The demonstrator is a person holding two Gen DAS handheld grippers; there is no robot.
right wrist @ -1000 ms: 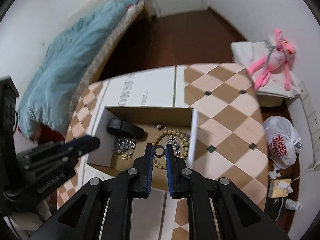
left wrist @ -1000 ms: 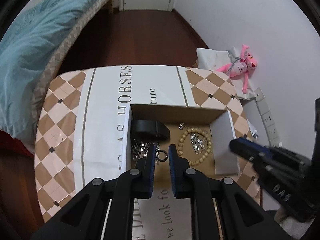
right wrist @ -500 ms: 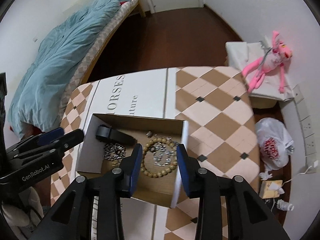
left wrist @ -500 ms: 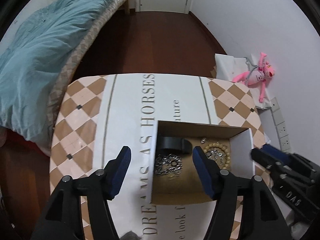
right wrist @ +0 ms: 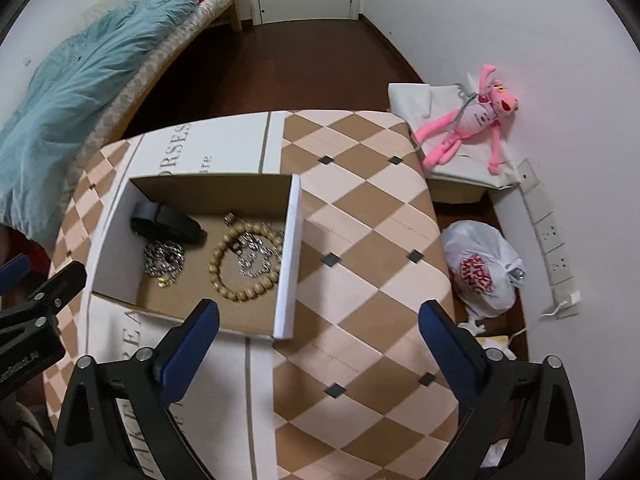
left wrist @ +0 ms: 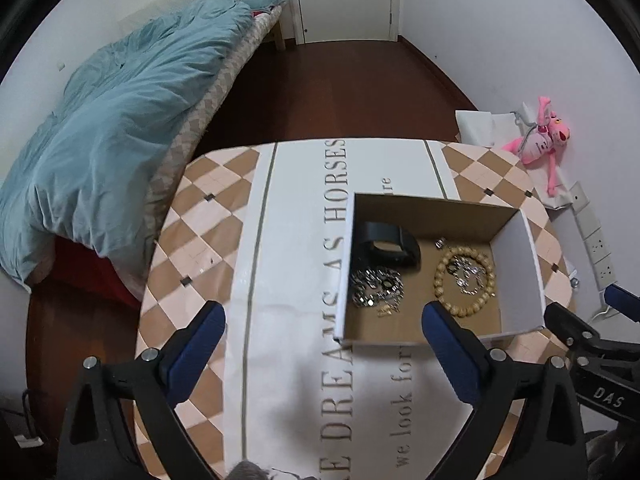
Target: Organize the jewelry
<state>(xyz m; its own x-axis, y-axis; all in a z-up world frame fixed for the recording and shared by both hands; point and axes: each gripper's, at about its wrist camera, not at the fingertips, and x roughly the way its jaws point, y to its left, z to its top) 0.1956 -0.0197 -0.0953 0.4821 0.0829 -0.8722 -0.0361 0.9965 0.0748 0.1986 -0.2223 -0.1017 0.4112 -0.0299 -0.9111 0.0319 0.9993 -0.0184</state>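
An open cardboard box (left wrist: 520, 276) (right wrist: 286, 256) sits on the table. In it lie a black band (left wrist: 386, 242) (right wrist: 168, 220), a silver chain pile (left wrist: 376, 286) (right wrist: 164, 258), a wooden bead bracelet (left wrist: 464, 280) (right wrist: 244, 258) and silver pieces inside the bracelet (right wrist: 256, 254). My left gripper (left wrist: 324, 328) is wide open and empty, above the table in front of the box. My right gripper (right wrist: 320, 328) is wide open and empty, above the box's right front corner. Each gripper shows at the edge of the other's view.
The table (left wrist: 208, 240) has a checked cloth with a white lettered runner. A bed with a blue duvet (left wrist: 112, 120) is to the left. A pink plush toy (right wrist: 472, 120), a white plastic bag (right wrist: 480, 272) and wall sockets (right wrist: 552, 240) are to the right.
Both grippers were shut low over the box a second ago. They opened wide, rose and drew back. A ring seen by each gripper's tips then is gone from there.
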